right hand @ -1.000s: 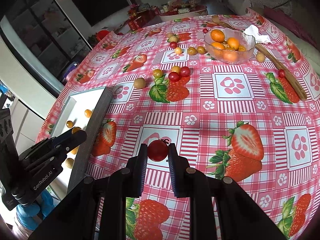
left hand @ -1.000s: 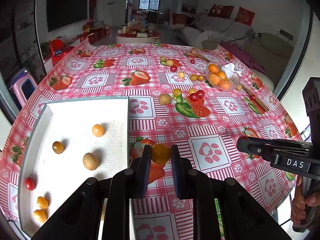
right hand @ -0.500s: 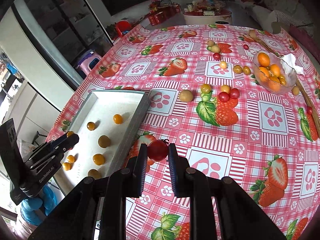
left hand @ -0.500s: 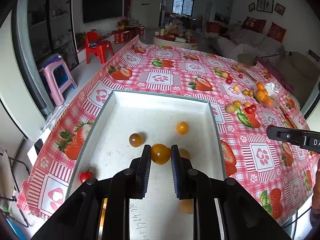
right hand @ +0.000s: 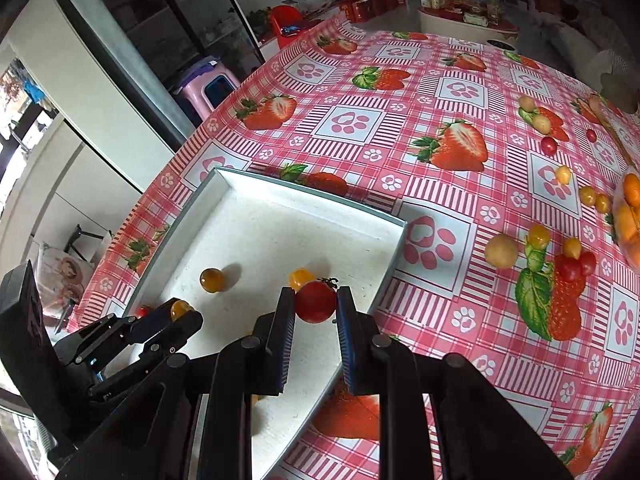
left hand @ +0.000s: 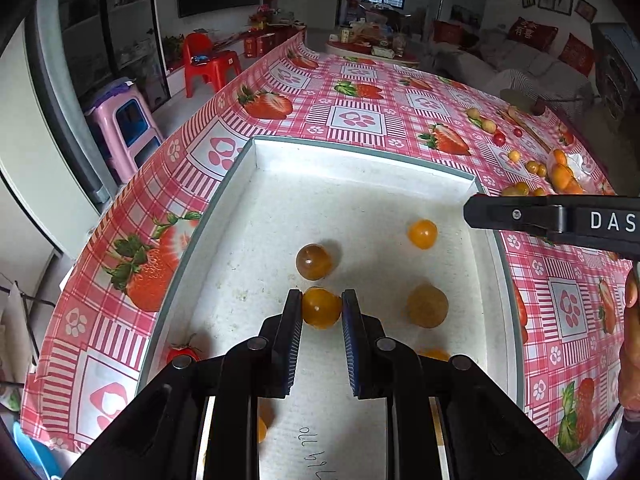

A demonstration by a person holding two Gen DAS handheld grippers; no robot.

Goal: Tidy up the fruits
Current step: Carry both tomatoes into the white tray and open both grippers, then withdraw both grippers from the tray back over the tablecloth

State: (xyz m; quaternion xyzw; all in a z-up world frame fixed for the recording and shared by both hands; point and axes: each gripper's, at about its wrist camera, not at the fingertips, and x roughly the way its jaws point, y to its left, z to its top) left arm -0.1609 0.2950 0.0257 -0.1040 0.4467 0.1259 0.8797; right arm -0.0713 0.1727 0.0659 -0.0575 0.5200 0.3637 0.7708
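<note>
My left tool (left hand: 321, 307) is clenched on an orange cherry tomato (left hand: 321, 307), held low in the middle of the left wrist view, over the white floor of the tray (left hand: 360, 152). On that floor, just above the held fruit in the frame, lies a brownish tomato (left hand: 314, 261); an orange one (left hand: 422, 234) sits to the upper right and a dull tan round fruit (left hand: 427, 306) to the right. A red tomato (left hand: 182, 354) rests against the tray's left wall, low in the frame.

My right tool (right hand: 316, 302) is clenched on a red cherry tomato (right hand: 316, 301), green stem up, at the lower centre of the right wrist view, above the tray's floor near its right wall (right hand: 390, 268). My left tool shows again at the lower left of that view.

Out on the worktop (right hand: 400, 128), with its red checked strawberry cloth, loose fruits remain at the right of the frame: a tan round fruit (right hand: 501, 251), yellow tomatoes (right hand: 538, 236) and a pair of red tomatoes (right hand: 576, 266). A clear bowl of oranges (right hand: 628, 216) is cut by the right edge.
</note>
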